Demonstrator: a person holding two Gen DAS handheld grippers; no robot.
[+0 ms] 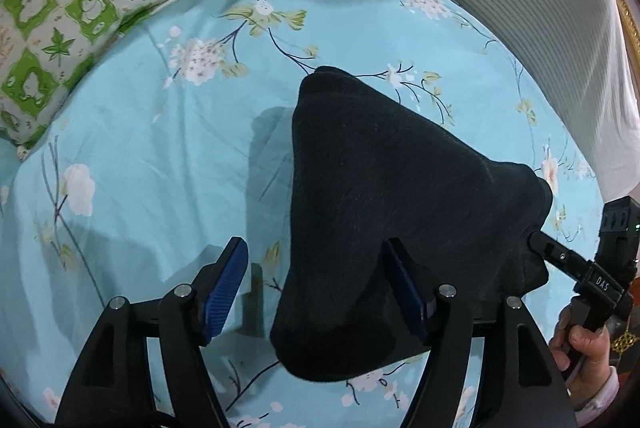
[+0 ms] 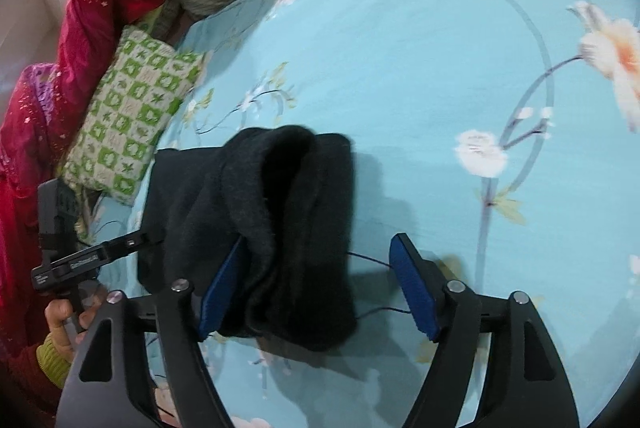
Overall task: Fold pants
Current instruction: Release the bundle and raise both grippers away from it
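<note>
Both the left gripper (image 1: 316, 288) and right gripper (image 2: 316, 282) gape wide, dark pants (image 1: 384, 212) draped over one finger each.

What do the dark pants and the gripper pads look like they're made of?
The pants look like a thick, soft knit or fleece, matte charcoal-black with a fuzzy nap at the folds. The pads look like ribbed blue rubber or plastic, with fine parallel grooves; which of the two is unclear.

left claw (image 1: 316, 286) spread wide, right claw (image 2: 316, 286) spread wide, both held level
</note>
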